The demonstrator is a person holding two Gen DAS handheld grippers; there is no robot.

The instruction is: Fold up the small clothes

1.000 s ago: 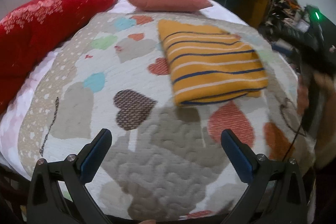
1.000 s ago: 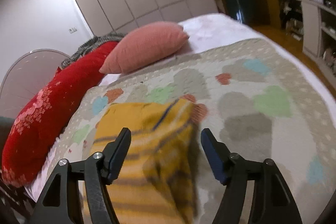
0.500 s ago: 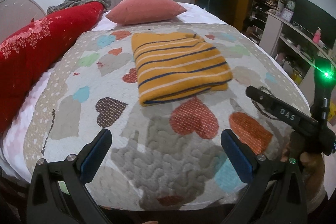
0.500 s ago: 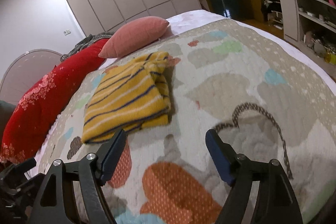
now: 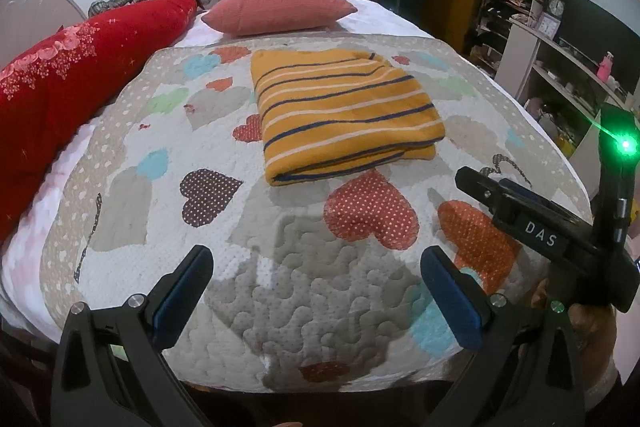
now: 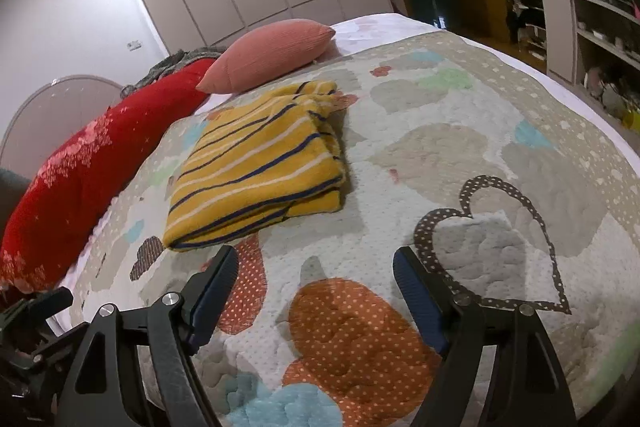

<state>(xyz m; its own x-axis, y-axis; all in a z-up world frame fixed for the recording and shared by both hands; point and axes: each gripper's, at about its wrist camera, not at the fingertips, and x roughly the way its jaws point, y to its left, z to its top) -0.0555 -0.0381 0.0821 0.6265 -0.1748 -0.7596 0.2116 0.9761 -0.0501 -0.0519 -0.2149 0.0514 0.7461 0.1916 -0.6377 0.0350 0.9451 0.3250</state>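
Left wrist view: left gripper (image 5: 316,281) wide, nothing between jaws. Folded striped garment (image 5: 344,113) lies ahead, slightly right of centre, well apart, long axis running away from the tongs. Right gripper (image 5: 516,207) enters from the right, nearer the garment.

Right wrist view: right gripper (image 6: 316,285) wide, jaws just opened further, empty, tilted down over the quilt (image 6: 460,155). Striped garment (image 6: 260,171) ahead-left, apart; fold looks finished.

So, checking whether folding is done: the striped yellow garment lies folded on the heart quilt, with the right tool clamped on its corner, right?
Not quite: the right tool is open and clear of the striped yellow garment, as the right wrist view shows. It does lie folded on the heart quilt.
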